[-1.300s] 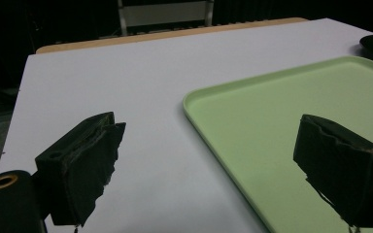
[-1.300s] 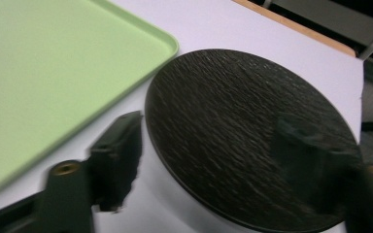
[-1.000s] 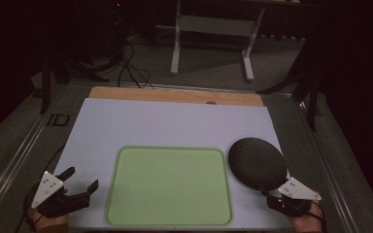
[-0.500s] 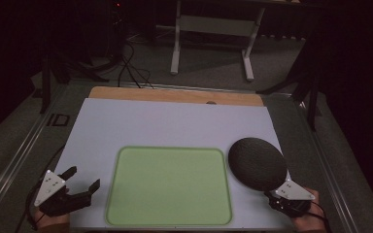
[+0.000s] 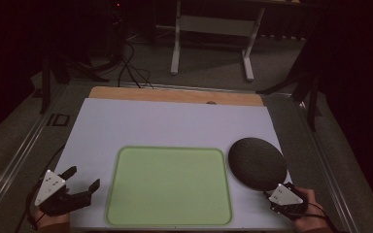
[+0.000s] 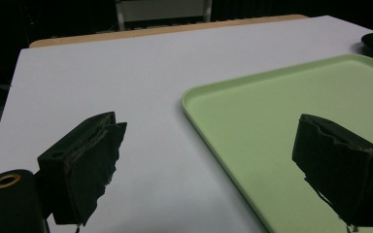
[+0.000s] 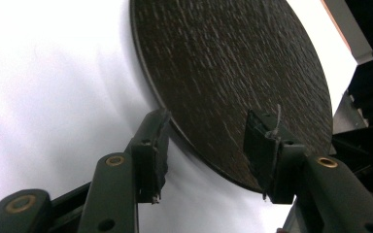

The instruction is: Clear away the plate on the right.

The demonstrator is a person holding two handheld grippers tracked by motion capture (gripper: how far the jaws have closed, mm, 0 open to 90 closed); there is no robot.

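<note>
A dark round textured plate (image 5: 257, 162) lies flat on the white table (image 5: 175, 121), right of a light green tray (image 5: 170, 149). My right gripper (image 5: 272, 189) is at the plate's near rim. In the right gripper view the plate (image 7: 233, 63) has its rim between the two jaws of the right gripper (image 7: 209, 145). The jaws have just been closing, and a gap still shows on each side of the rim. My left gripper (image 5: 83, 177) rests open at the table's near left corner, beside the tray (image 6: 189, 104). Nothing is between the jaws of the left gripper (image 6: 209, 141).
The tray is bare inside. A wooden strip (image 5: 175, 94) runs along the table's far edge, and the plate sits close to the right edge. A white stand (image 5: 213, 43) and cables (image 5: 131, 68) lie on the dark floor beyond.
The right gripper has shifted slightly at the plate's near rim. The left gripper, the plate and the tray have stayed where they were.
</note>
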